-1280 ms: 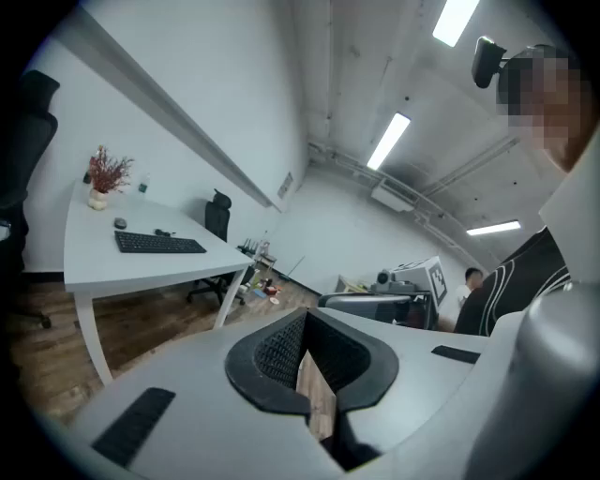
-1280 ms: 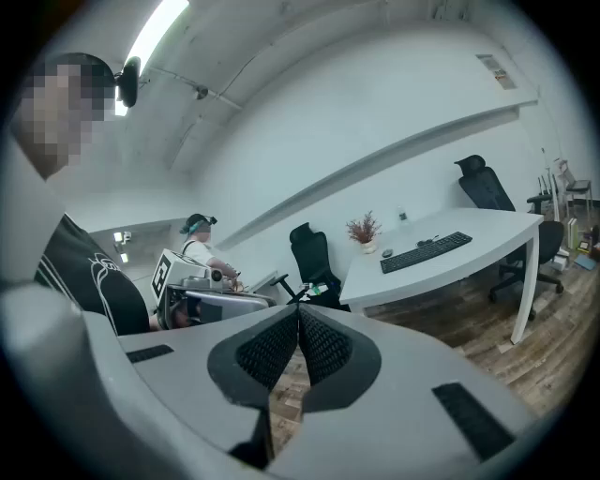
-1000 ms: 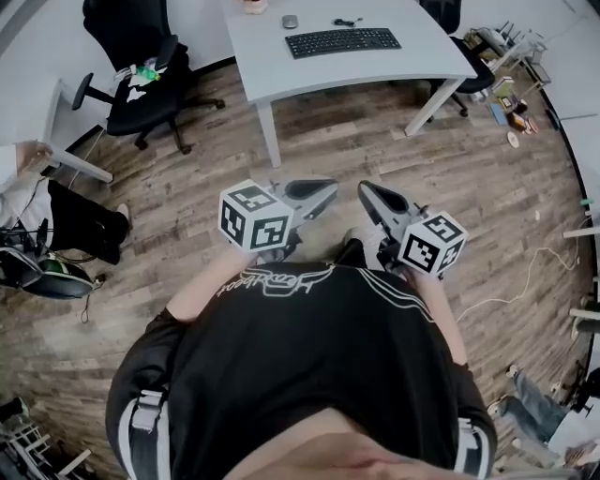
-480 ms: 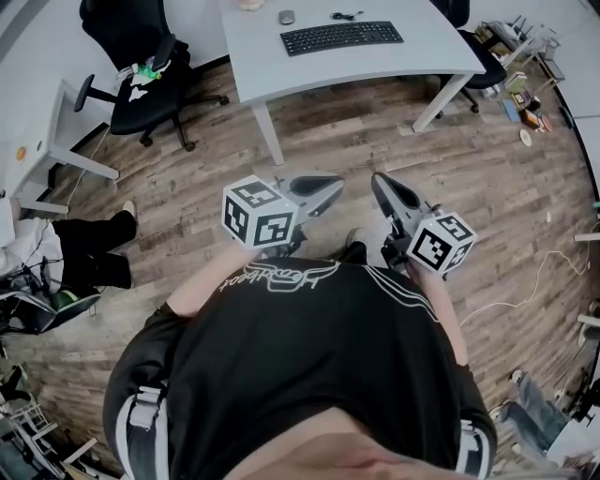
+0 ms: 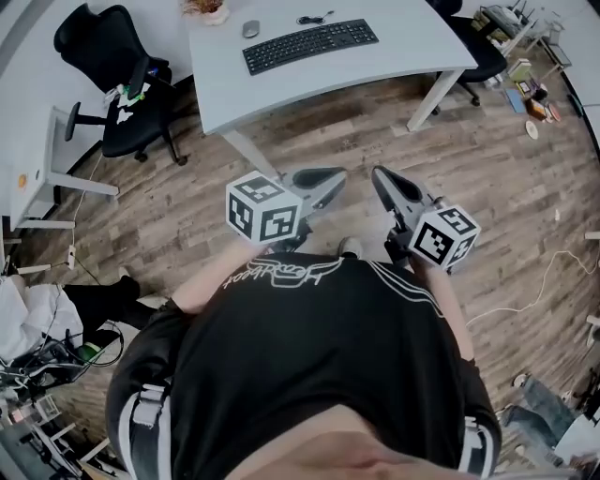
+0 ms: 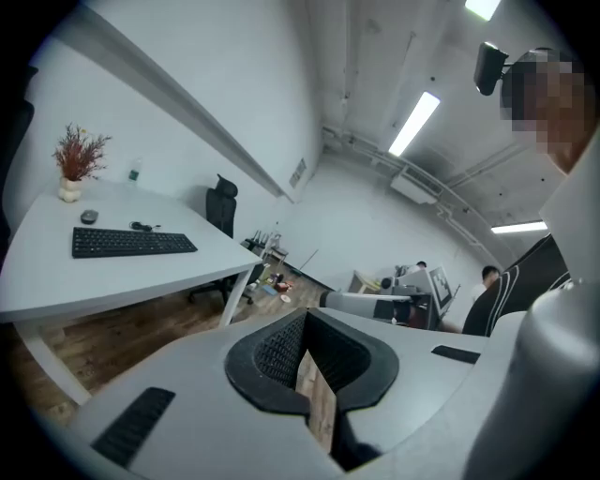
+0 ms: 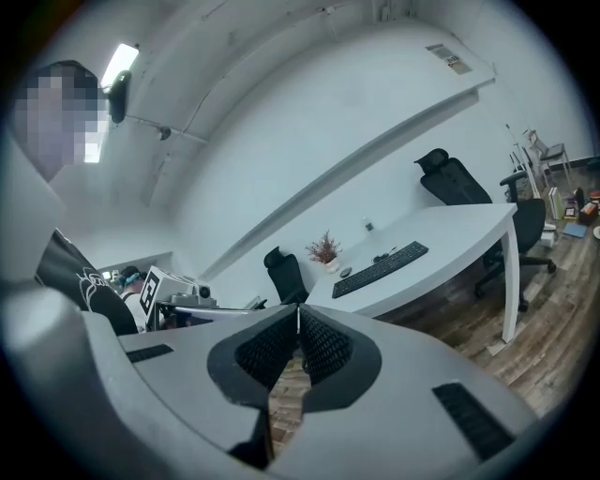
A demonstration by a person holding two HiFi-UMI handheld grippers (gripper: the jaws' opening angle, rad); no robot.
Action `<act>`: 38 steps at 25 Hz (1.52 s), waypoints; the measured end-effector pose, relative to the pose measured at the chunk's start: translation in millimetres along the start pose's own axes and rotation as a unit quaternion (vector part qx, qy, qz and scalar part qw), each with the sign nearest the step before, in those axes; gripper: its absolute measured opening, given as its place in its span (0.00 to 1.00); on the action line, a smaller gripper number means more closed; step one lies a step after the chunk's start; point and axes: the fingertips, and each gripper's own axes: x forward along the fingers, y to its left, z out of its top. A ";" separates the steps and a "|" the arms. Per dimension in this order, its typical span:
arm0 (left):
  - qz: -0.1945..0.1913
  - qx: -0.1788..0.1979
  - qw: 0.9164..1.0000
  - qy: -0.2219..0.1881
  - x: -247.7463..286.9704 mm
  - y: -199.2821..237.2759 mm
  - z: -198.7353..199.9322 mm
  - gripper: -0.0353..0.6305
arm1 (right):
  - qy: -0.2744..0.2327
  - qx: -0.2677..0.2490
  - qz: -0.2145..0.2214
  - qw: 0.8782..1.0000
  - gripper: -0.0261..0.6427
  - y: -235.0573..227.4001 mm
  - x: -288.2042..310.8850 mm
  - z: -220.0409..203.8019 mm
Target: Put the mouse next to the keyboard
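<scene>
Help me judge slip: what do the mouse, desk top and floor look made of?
Mouse: likely grey plastic; too small to judge finish. Desk top: smooth matte white, probably laminate. Floor: wood-look planks with visible grain and seams.

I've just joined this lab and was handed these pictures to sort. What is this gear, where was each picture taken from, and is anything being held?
There is no robot arm here. A person holds a hand-held gripper in each hand. The picture looking down comes from a camera on the person's head. It shows the left gripper and the right gripper in front of the chest; the marker cube on each is part of it. The other two pictures come from cameras riding on the grippers, looking along their jaws. Both pairs of jaws are shut with nothing between them. Ahead stands a white table with a keyboard, a mouse just off the keyboard's end and a potted plant. The person stands on the wooden floor, short of the table.
</scene>
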 end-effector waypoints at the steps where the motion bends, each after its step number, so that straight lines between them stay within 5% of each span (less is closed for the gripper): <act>1: 0.004 0.002 1.000 -0.001 13.3 3.4 7.1 0.06 | -0.002 -0.002 -0.002 1.000 0.06 -12.9 -0.4 8.7; 10: 0.015 -0.003 1.000 -0.020 87.9 14.6 49.5 0.06 | 0.005 -0.033 0.023 0.999 0.06 -75.1 1.2 57.9; 19: 0.040 -0.006 0.999 -0.032 101.8 43.0 61.8 0.06 | 0.030 -0.085 0.027 0.996 0.06 -99.1 23.9 73.1; 27: 0.060 -0.023 0.997 -0.042 114.3 110.4 83.4 0.06 | 0.058 -0.083 0.033 0.994 0.06 -136.3 82.0 86.2; 38: 0.078 -0.027 0.996 -0.025 140.7 251.7 161.1 0.06 | 0.083 -0.059 0.027 0.994 0.06 -209.4 212.1 139.3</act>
